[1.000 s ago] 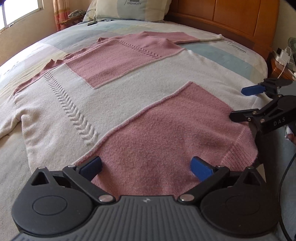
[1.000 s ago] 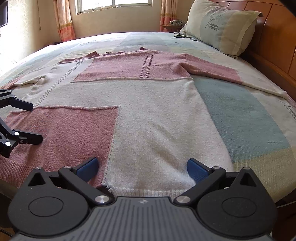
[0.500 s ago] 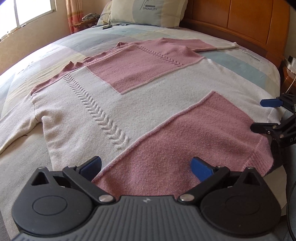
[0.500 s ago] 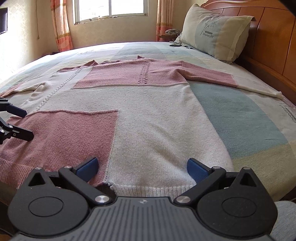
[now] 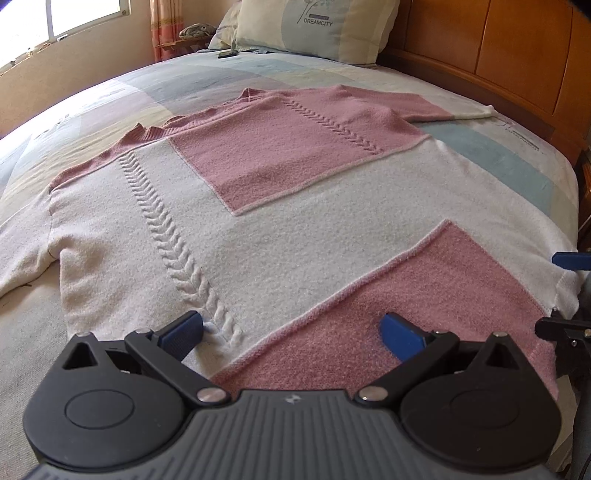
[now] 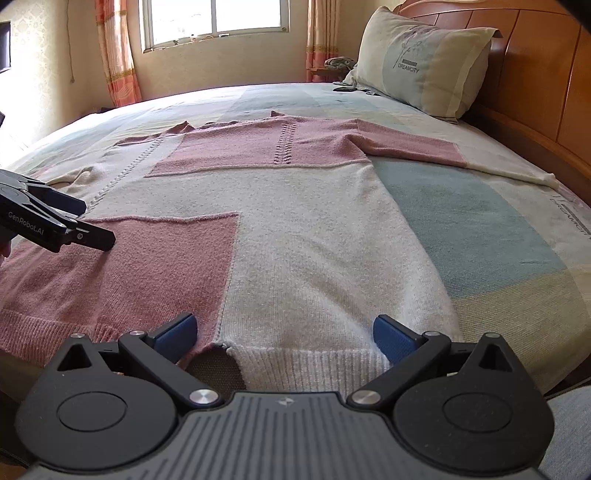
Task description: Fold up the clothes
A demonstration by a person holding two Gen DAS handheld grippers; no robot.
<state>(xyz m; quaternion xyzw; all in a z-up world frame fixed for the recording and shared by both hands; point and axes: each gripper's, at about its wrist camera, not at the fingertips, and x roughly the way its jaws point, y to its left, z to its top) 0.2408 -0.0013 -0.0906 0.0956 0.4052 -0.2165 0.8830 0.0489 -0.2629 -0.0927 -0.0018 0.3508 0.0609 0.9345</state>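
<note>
A pink and cream knit sweater (image 5: pixel 280 236) (image 6: pixel 303 221) lies spread flat on the bed, hem toward me, both sleeves stretched out sideways. My left gripper (image 5: pixel 291 332) is open, low over the hem where the cable pattern meets the lower pink block. Open as well, my right gripper (image 6: pixel 284 334) hovers at the ribbed cream hem, nothing between its fingers. In the right wrist view the left gripper (image 6: pixel 88 225) reaches in from the left over the pink block. The right gripper's fingers (image 5: pixel 570 260) show at the right edge of the left wrist view.
A patchwork bedsheet (image 6: pixel 480 229) covers the bed. A pillow (image 6: pixel 421 62) leans on the wooden headboard (image 6: pixel 546 55) at the far right. A small dark object (image 6: pixel 343 88) lies near the pillow. A window (image 6: pixel 218 18) with curtains is behind the bed.
My left gripper has shifted leftward along the hem, from over the pink block toward the cable pattern. The right gripper has dropped and moved closer to the ribbed hem. Both stay open.
</note>
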